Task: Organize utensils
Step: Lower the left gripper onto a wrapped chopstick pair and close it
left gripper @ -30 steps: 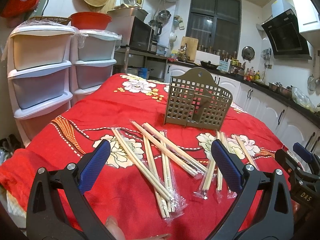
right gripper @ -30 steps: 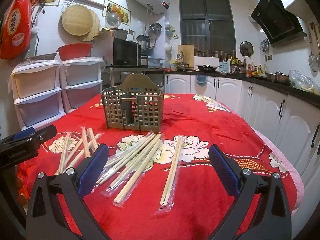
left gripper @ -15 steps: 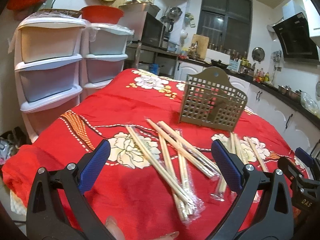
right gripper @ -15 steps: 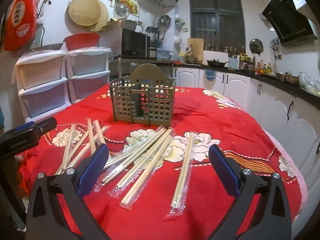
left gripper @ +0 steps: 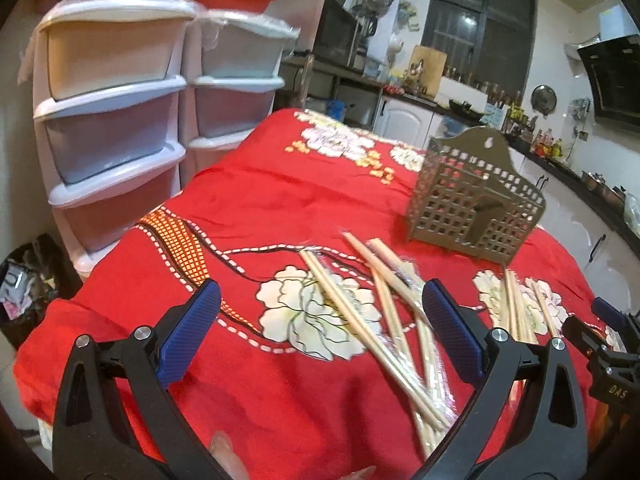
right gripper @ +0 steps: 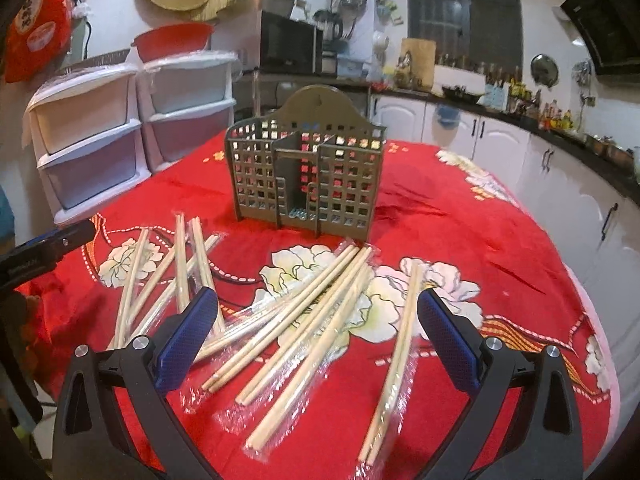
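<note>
Several pairs of wrapped wooden chopsticks (right gripper: 304, 320) lie scattered on a red flowered tablecloth (right gripper: 460, 216). Behind them stands a brown slotted utensil holder (right gripper: 306, 176) with nothing in its compartments. My right gripper (right gripper: 316, 336) hovers open over the middle pile, holding nothing. In the left wrist view, the left gripper (left gripper: 320, 328) is open above another pile of chopsticks (left gripper: 360, 320), and the holder (left gripper: 476, 204) stands far right. The left gripper's tip (right gripper: 52, 244) shows at the left edge of the right wrist view; the right gripper's tip (left gripper: 608, 344) shows at the right edge of the left wrist view.
White plastic drawer towers (left gripper: 120, 120) stand left of the table, with a red bowl (right gripper: 172, 40) on top. White kitchen cabinets (right gripper: 560, 168) and a cluttered counter run along the right. The table edge drops off on the right side (right gripper: 600, 360).
The left gripper has swung left and closer to the table, so the chopsticks and holder slid right in its view. The right gripper moved forward and lower toward the chopsticks. Both stay open.
</note>
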Demonstrator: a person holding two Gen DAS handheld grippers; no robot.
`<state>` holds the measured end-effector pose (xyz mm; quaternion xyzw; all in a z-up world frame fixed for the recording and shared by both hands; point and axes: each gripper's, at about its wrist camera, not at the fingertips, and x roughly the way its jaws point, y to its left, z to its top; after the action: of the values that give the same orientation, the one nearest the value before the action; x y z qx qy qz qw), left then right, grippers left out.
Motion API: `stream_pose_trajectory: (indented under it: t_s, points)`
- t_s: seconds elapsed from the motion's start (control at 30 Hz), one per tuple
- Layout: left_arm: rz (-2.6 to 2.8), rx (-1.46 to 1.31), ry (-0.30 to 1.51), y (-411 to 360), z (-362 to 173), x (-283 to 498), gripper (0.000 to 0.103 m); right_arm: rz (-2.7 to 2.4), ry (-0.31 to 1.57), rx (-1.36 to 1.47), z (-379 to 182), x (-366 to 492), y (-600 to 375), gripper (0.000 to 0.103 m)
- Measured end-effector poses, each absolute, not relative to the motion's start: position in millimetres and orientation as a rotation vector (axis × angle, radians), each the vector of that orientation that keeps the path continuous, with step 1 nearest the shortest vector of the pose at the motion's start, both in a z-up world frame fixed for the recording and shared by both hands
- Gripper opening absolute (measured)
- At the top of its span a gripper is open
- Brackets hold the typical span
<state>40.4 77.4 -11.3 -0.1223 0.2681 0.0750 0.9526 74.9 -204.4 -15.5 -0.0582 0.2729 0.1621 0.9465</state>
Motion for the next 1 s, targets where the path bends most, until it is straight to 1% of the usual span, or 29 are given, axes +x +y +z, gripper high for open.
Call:
stream_pose_trajectory:
  t_s: [0.4,0.47,0.5,0.53,0.6,0.67,0.7,0.73,0.8,0.83,0.87,0.93,0.97,1.0]
  points:
    - [0.108,-0.344,0.730,111.8,-26.7,95.1,0.092,0.293,0.678,-0.113,-11.0,143.4,-219.4,0.097]
    - [0.094,-0.363,0.765,114.4,-32.0,105.6,0.088,0.298,0.706,-0.090,-12.7,153.2,-224.4,0.097]
    - [0.089,-0.373,0.780,114.8,-34.5,109.5,0.081,0.295,0.723,-0.071,-14.8,159.4,-228.7,0.097]
    - [0.075,-0.380,0.796,114.7,-36.8,114.4,0.078,0.292,0.734,-0.063,-16.0,163.2,-231.0,0.097]
    - [0.059,-0.381,0.840,111.9,-42.7,124.4,0.074,0.273,0.761,-0.061,-20.7,171.5,-236.3,0.097]
    - [0.048,-0.382,0.869,108.8,-48.4,131.3,0.074,0.250,0.789,-0.067,-27.0,180.1,-242.0,0.096]
    - [0.054,-0.370,0.874,107.2,-49.4,134.0,0.074,0.242,0.806,-0.069,-30.7,185.2,-246.0,0.094]
    - [0.058,-0.356,0.875,105.4,-49.1,136.2,0.074,0.236,0.816,-0.069,-32.9,188.7,-248.6,0.088]
    - [0.056,-0.350,0.885,102.9,-49.3,140.2,0.074,0.229,0.856,-0.057,-39.4,199.3,-255.8,0.082]
    - [0.055,-0.347,0.890,102.3,-49.5,141.9,0.072,0.228,0.871,-0.047,-41.8,203.5,-258.8,0.079]
    - [0.061,-0.339,0.896,102.4,-49.7,144.2,0.070,0.229,0.889,-0.034,-44.9,208.0,-262.2,0.078]
    - [0.081,-0.320,0.911,103.5,-50.4,148.7,0.060,0.226,0.928,-0.033,-51.3,217.5,-265.9,0.067]
    - [0.087,-0.315,0.914,103.5,-51.3,150.3,0.058,0.227,0.944,-0.039,-54.7,221.6,-266.9,0.064]
    - [0.097,-0.305,0.918,104.0,-51.4,151.7,0.053,0.228,0.957,-0.042,-57.1,225.1,-267.0,0.059]
